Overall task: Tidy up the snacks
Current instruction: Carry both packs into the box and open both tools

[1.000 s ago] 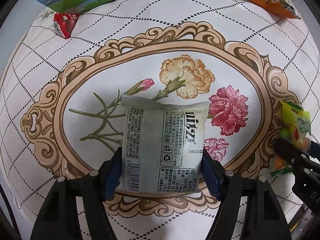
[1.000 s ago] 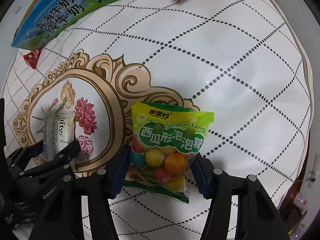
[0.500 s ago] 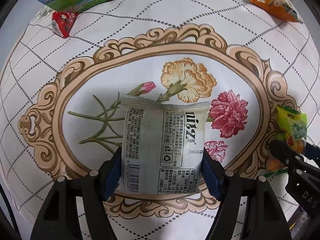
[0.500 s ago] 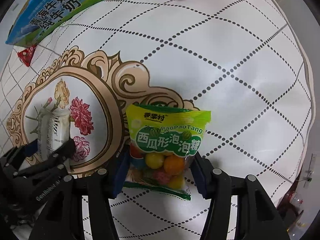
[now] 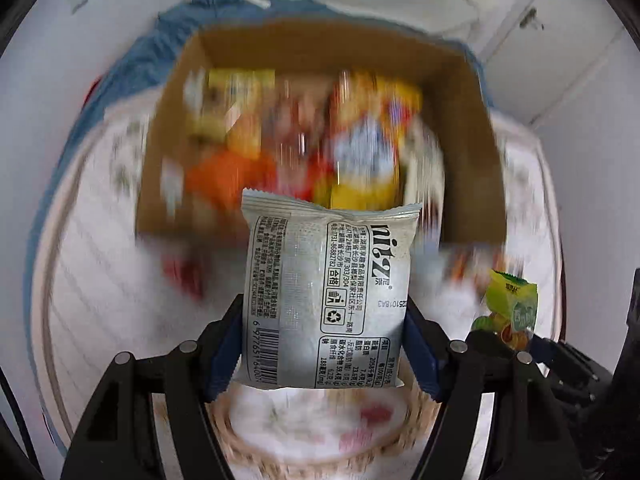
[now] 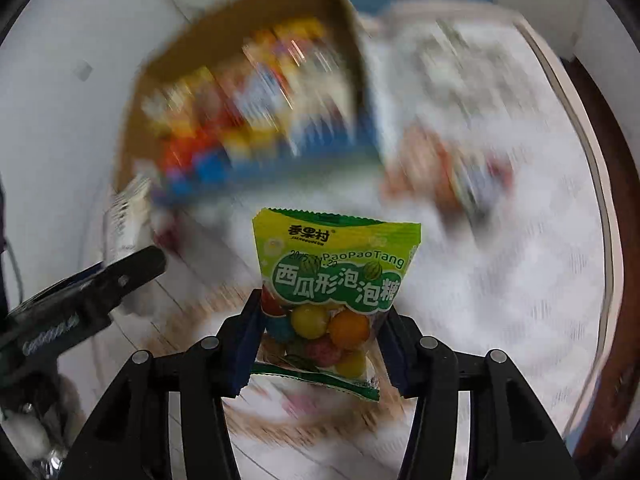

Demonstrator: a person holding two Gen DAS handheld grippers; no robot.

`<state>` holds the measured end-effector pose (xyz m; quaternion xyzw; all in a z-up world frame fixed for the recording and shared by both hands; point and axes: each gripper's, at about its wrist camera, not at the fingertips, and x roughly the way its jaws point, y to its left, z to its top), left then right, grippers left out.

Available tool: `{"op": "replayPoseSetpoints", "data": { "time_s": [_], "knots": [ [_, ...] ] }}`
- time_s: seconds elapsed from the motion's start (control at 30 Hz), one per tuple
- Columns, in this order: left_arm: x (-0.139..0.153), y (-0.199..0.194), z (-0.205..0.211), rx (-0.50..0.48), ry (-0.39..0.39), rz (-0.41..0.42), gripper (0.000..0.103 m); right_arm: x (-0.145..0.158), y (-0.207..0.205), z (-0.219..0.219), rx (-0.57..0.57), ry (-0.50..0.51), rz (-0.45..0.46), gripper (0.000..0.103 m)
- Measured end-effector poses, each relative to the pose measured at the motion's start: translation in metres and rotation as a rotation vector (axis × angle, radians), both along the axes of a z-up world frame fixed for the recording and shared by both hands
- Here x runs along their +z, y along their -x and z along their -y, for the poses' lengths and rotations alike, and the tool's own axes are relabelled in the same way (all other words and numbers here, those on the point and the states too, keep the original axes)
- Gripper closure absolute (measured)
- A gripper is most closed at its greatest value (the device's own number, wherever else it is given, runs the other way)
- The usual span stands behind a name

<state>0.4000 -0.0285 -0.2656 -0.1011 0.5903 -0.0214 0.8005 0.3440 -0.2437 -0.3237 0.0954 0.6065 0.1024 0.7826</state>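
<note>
The grey snack packet [image 5: 326,296] is clamped in the left gripper [image 5: 324,344], the green gum bag [image 6: 334,300] in the right gripper [image 6: 320,344]. Both are carried in the air toward the cardboard box [image 5: 474,184]; release over its opening is probably needed next.

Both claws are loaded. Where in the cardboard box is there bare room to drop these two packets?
The cardboard box looks crowded: blurred colourful snack packets cover most of its floor. Bare cardboard shows only along the far wall and the right inner wall. The grey packet and gum-ball bag would likely land on the pile.
</note>
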Motion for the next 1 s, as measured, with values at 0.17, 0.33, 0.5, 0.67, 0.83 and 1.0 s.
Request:
{"op": "replayPoseSetpoints", "data": {
  "time_s": [0.17, 0.33, 0.5, 0.67, 0.83, 1.0],
  "knots": [
    [-0.002, -0.094, -0.019, 0.008, -0.033, -0.007, 0.033, 0.037, -0.114, -0.015, -0.003, 0.007, 0.081, 0.048],
    [-0.028, -0.156, -0.028, -0.002, -0.085, -0.048, 0.033, 0.022, -0.206, -0.028, -0.025, 0.102, 0.062, 0.048],
    [-0.047, -0.187, -0.036, 0.009, -0.087, -0.069, 0.033, 0.009, -0.252, -0.035, -0.049, 0.144, 0.024, 0.048],
    [-0.06, -0.206, -0.032, -0.001, -0.1, -0.089, 0.033, 0.001, -0.264, -0.046, -0.038, 0.187, 0.026, 0.05],
    [-0.071, -0.21, -0.026, -0.015, -0.098, -0.111, 0.033, -0.007, -0.272, -0.047, -0.07, 0.196, 0.04, 0.049],
    [-0.074, -0.207, -0.023, -0.015, -0.065, -0.118, 0.013, -0.012, -0.275, -0.05, -0.077, 0.193, 0.01, 0.032]
  ]
}}
